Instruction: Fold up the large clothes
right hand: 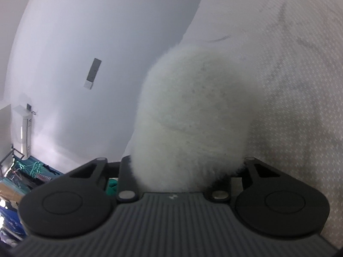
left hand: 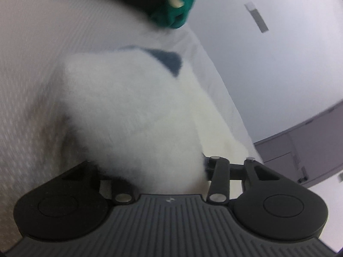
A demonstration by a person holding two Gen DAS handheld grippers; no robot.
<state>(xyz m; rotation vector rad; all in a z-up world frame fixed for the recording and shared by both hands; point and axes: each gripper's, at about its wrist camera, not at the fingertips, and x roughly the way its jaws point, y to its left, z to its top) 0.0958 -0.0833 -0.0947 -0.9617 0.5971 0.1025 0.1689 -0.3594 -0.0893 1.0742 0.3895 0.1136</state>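
Left wrist view: my left gripper [left hand: 169,171] tilts down over the white patterned bed [left hand: 32,85], and a wad of fluffy white garment [left hand: 128,111] bulges up between its jaws, seemingly clamped, fingertips buried. My right gripper [right hand: 184,171] points nearly level, jaws likewise closed on the same fleece.

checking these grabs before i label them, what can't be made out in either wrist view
- Left gripper: fingertips hidden by the white fluffy garment bunched over them in the left wrist view.
- Right gripper: fingertips buried in the same fleece in the right wrist view.
- Garment's type and full shape: cut off and motion-blurred in both views.
- Green and black fabric: cut by the top edge of the left wrist view, blurred.
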